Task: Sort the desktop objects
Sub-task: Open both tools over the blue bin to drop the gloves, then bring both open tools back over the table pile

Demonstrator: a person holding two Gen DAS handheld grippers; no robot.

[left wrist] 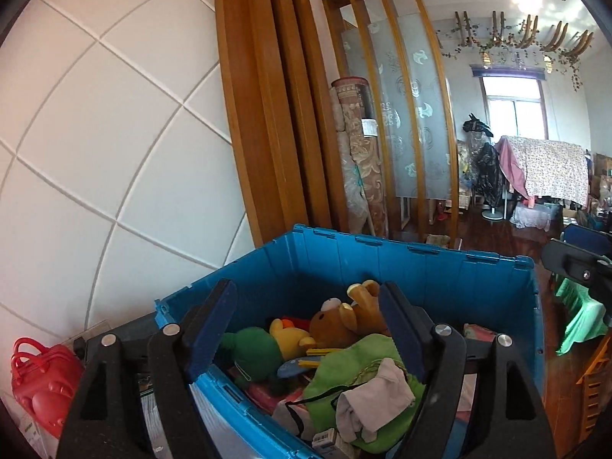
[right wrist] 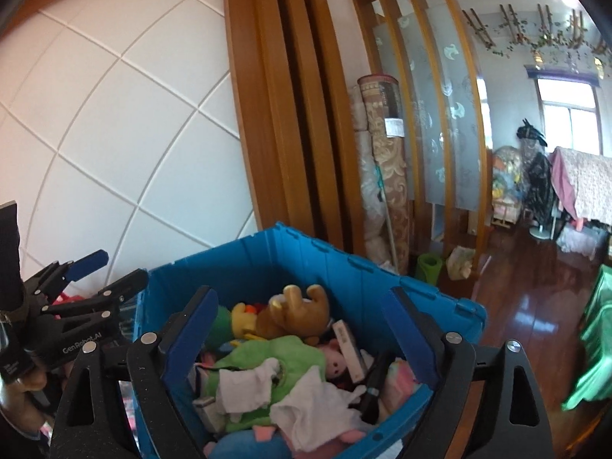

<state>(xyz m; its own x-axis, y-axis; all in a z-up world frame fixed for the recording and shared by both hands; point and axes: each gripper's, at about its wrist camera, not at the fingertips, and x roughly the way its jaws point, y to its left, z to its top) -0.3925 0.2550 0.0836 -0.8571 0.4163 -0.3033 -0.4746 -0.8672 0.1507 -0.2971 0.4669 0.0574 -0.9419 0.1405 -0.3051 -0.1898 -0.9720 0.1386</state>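
Note:
A blue plastic crate (left wrist: 420, 267) (right wrist: 275, 264) stands in front of both grippers, filled with toys and cloth: a brown plush bear (left wrist: 344, 321) (right wrist: 294, 313), a yellow plush (left wrist: 287, 334), a green plush (left wrist: 252, 352), a green cloth bag (right wrist: 267, 359) and white cloth (right wrist: 313, 405). My left gripper (left wrist: 306, 329) is open and empty above the crate; it also shows in the right wrist view (right wrist: 103, 271) at the left. My right gripper (right wrist: 302, 325) is open and empty above the crate.
A red plastic bag (left wrist: 42, 382) sits at the lower left by the white panelled wall (left wrist: 95, 134). A wooden door frame (left wrist: 264, 95) and rolled carpets (left wrist: 355, 153) stand behind the crate. Green cloth (right wrist: 593, 344) hangs at the right over the wooden floor.

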